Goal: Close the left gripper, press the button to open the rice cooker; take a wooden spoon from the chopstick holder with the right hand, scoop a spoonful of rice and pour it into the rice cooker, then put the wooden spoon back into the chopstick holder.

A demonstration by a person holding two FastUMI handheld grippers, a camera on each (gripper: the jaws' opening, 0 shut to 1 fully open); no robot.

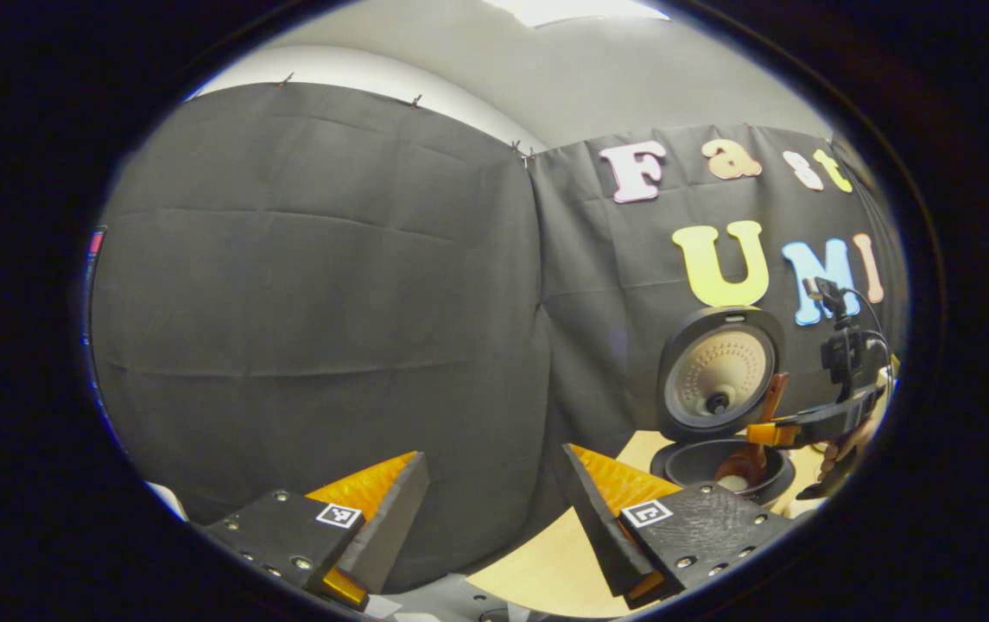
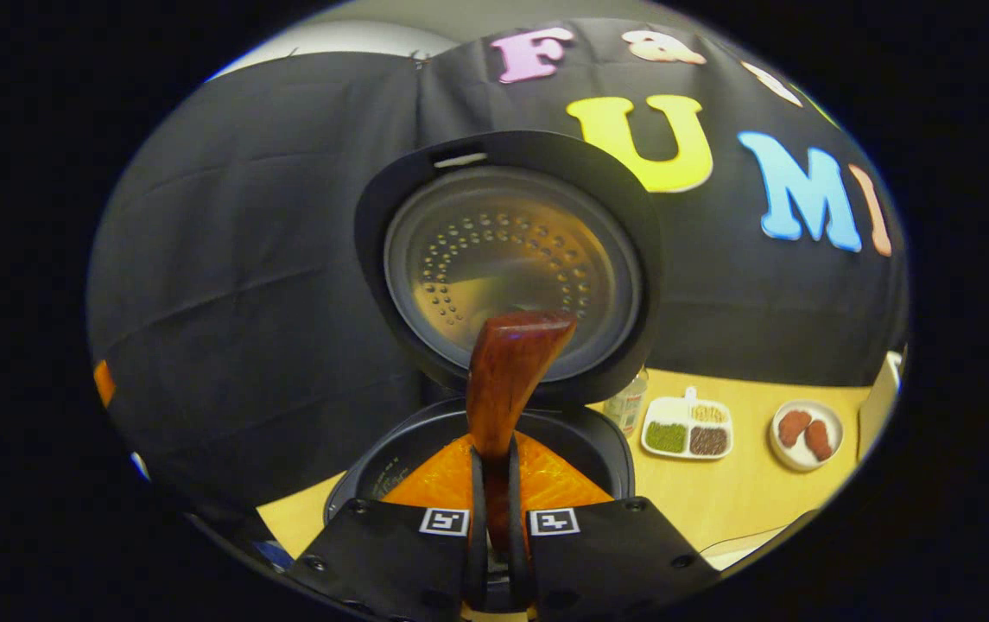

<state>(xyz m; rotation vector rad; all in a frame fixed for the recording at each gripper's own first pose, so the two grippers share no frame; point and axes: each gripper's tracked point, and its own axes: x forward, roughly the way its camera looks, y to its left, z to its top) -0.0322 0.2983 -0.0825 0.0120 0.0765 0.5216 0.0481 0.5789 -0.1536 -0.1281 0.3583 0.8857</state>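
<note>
Wooden spoon [image 2: 507,380] clamped in right gripper [image 2: 494,518] jaws over rice cooker [image 2: 598,449] rim; left gripper [image 1: 494,510] jaws apart.

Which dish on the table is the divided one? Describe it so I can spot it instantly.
Start at the open black rice cooker in the right gripper view. On the tan wooden table to its right, past a small jar, sits the white rectangular tray. Unlike the round white bowl beyond, it has compartments.
</note>
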